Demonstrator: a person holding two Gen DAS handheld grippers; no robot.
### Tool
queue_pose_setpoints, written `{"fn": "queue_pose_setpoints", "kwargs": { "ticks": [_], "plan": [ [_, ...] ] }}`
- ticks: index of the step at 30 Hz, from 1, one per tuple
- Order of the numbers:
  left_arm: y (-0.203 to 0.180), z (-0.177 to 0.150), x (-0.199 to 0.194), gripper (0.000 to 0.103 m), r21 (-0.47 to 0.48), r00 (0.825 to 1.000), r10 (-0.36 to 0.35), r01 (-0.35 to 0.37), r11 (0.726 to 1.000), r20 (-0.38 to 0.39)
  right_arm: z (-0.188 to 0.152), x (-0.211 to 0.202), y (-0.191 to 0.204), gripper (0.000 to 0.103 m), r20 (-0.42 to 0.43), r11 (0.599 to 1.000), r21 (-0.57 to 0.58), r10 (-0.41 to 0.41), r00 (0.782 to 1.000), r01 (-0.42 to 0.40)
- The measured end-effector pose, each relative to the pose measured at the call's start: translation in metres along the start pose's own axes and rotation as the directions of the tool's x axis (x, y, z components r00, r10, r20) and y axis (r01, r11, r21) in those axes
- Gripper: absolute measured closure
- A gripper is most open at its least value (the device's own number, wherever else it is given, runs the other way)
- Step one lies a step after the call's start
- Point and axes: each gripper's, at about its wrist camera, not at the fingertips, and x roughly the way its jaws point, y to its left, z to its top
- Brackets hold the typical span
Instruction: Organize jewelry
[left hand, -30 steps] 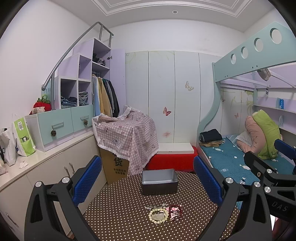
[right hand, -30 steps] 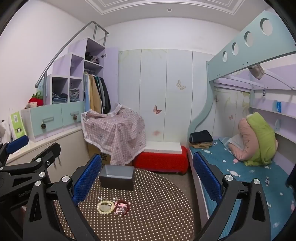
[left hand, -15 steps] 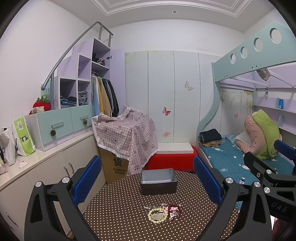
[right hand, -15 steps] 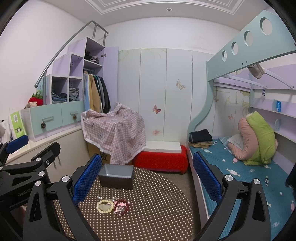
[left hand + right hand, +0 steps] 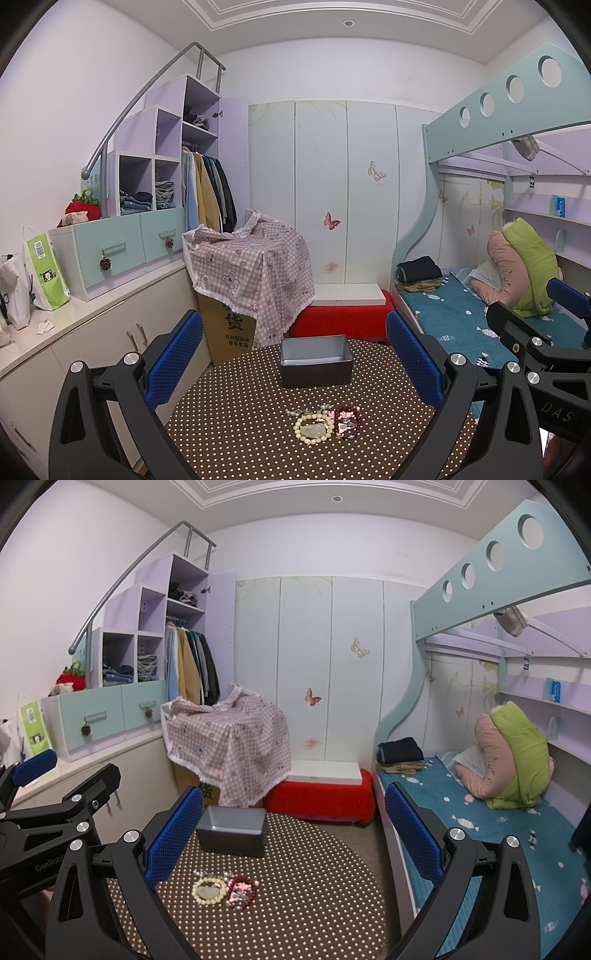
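Almost nothing is changing since a second ago: both views are sitting nearly as they were, with the jewelry only drifting a touch lower in the left view. The left tongs (image 5: 294, 363) are hanging wide apart with nothing between the blue pads, and the right tongs (image 5: 293, 843) are gaping the same way, empty. On the dotted counter (image 5: 236, 421), the cream bead bracelet (image 5: 313, 427) is lying touching the dark red bracelet (image 5: 348, 424), with a thin pearly strand (image 5: 306, 410) just behind them. The grey box (image 5: 316, 360) is standing open farther back on the counter, apart from the jewelry, holding nothing that can be seen
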Motion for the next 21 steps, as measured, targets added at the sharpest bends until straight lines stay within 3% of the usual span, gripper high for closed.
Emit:
{"fn": "queue_pose_setpoints", "kwargs": {
  "ticks": [21],
  "plan": [
    [-0.0035,-0.0003,-0.0009,0.007,-0.001,1.000,-0.002,0.002,1.000,-0.003,0.0003,-0.0004,0.0002,0.007,-0.001,1.000,-0.001,0.000,1.000,0.000]
  ]
}}
